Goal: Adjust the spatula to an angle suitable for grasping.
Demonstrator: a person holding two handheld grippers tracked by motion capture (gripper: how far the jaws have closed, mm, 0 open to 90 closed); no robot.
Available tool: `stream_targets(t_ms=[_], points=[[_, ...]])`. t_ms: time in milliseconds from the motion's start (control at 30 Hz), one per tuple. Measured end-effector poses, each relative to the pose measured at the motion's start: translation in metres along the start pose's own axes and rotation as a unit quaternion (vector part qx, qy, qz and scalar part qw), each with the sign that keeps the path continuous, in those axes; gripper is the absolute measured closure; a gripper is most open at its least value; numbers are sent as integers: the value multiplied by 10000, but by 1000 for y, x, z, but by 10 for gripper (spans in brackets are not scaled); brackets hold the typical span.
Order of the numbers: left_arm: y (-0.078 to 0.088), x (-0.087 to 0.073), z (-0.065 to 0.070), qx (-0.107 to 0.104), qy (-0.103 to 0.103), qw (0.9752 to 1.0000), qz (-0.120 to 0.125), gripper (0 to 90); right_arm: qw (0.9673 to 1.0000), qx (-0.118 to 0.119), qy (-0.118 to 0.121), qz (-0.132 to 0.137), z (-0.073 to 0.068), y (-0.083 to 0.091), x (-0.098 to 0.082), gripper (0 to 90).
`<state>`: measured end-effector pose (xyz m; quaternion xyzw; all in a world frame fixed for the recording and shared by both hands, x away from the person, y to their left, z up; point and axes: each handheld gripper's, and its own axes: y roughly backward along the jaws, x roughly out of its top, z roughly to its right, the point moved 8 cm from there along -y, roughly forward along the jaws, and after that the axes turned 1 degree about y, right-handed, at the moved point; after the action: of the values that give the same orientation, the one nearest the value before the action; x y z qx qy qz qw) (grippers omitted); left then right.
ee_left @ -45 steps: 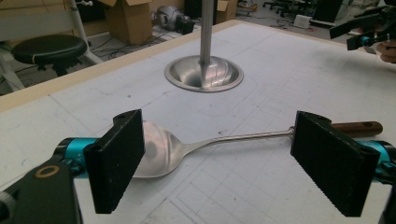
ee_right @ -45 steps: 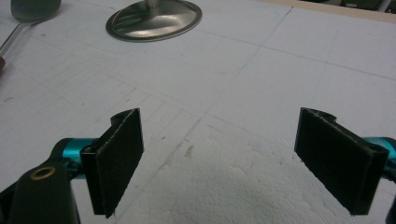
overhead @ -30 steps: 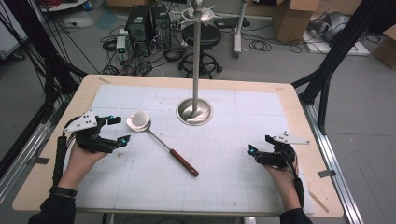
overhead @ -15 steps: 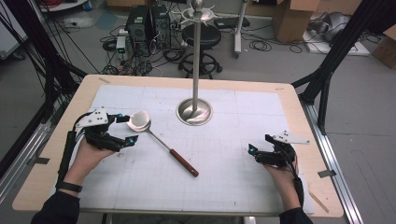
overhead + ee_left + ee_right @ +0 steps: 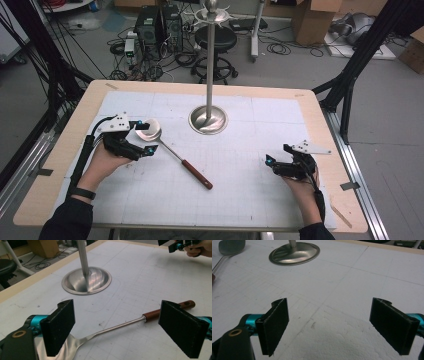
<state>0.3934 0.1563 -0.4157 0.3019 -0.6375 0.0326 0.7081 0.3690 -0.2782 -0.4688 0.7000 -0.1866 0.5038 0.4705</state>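
The left gripper (image 5: pixel 146 138) is spread wide over the bowl end of the ladle (image 5: pixel 172 153), one jaw on each side, neither touching it. The ladle lies flat on the white mat (image 5: pixel 240 200), its long axis slanting from the bowl at far left to the brown handle (image 5: pixel 197 175) pointing toward the person's right. The right gripper (image 5: pixel 276 159), also wide apart, holds nothing, well apart from the ladle.
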Motion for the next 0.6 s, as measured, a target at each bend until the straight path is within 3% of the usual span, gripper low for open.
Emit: stream_targets(t_ms=[200, 600], points=[[0, 0, -1, -10, 53, 10000, 9, 146, 10000, 8, 4, -18, -1, -1, -1, 149], [-1, 13, -1, -21, -113, 9998, -147, 146, 10000, 5, 5, -18, -1, -1, -1, 149]])
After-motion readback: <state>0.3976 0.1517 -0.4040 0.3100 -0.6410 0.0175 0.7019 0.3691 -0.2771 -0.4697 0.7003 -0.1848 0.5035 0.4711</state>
